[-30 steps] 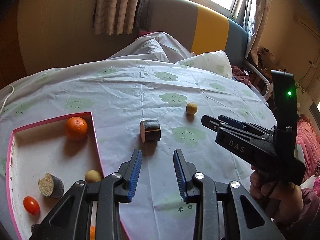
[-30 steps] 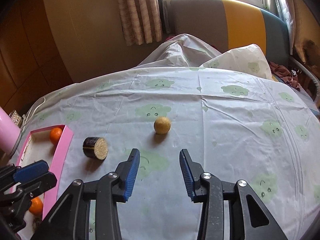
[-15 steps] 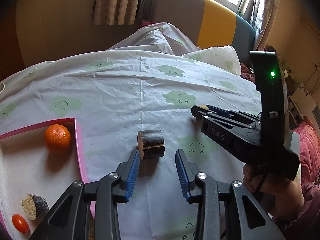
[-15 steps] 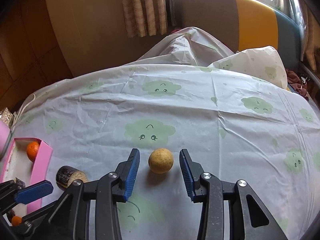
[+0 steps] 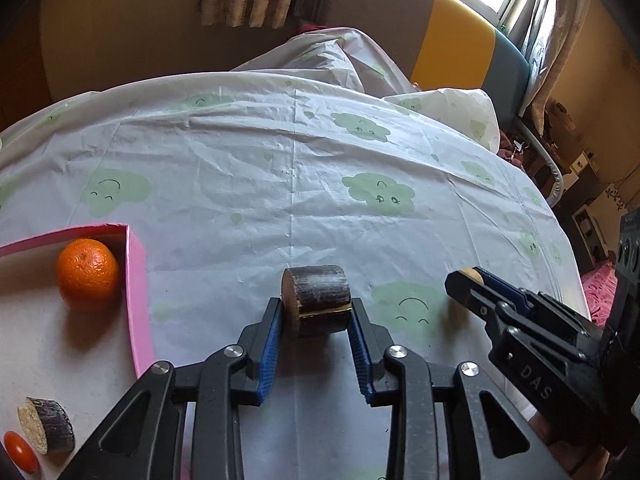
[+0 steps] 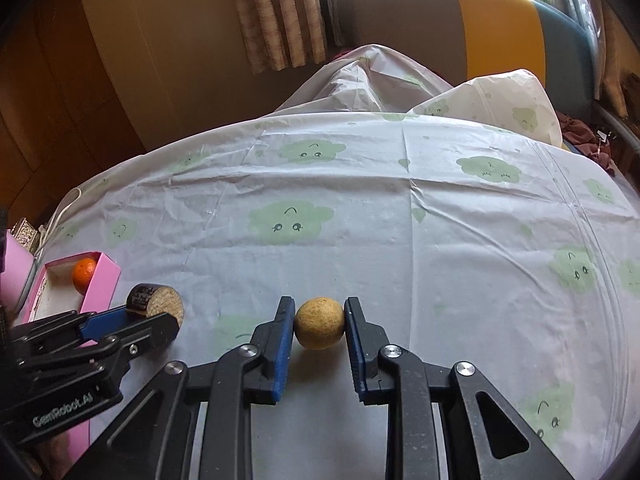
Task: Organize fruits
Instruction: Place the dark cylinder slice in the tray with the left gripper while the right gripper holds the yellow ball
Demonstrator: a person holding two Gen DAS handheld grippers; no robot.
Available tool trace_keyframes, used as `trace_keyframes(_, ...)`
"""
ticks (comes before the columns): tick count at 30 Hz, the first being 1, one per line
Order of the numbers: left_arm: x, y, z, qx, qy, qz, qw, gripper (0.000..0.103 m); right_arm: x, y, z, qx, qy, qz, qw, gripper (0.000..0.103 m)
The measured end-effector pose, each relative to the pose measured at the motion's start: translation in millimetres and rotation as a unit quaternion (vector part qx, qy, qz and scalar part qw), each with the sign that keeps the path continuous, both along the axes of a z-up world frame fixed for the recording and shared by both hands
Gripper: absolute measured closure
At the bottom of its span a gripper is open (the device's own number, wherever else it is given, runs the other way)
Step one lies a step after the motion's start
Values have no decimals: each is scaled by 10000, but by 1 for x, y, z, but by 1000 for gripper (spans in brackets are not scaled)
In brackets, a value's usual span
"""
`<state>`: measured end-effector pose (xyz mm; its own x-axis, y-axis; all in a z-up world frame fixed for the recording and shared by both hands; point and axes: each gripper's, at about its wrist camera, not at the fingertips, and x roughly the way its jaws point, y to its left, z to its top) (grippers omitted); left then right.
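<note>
Both my jaws dropped onto targets: left gripper (image 5: 316, 312) closing on the dark log chunk (image 5: 316, 300), right gripper (image 6: 319, 322), marked "DAS", pinching the tan ball (image 6: 319, 323); left reads "GemRobot.AI".

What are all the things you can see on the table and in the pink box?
Sugarcane piece: one, dark, on the tablecloth between left gripper pads.
Round fruit: one, tan, between right gripper pads.
Orange: one, orange, in the box corner.
Cut piece: one, dark, in the box.
Tomato: one, red, in the box.
Box: one, pink.
Tablecloth: one, white with green clouds.
Left gripper: closing on the sugarcane piece.
Right gripper: shut on the round fruit.
</note>
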<state>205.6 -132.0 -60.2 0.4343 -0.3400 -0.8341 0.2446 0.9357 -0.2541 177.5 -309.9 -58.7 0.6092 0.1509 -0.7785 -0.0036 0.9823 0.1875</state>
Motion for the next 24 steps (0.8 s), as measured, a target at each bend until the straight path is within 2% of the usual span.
trace_keyframes(2, -3, 0, 1, -60, -6, -39, 10000, 73, -7, 1, -1, -2, 32, 15, 10000, 78)
trace_keyframes(8, -25, -4, 14, 174, -251, -189, 9994, 76, -34, 6, -2, 21, 139, 99, 9999, 78)
trace_keyframes(16, -74, 4, 30, 255, -495, -318, 9979, 76, -79, 15, -1, -43, 196, 140, 9997, 78)
trace_keyframes(24, -119, 14, 46, 182, -692, -366, 9968, 76, -109, 20, -5, 60, -34, 64, 10000, 77)
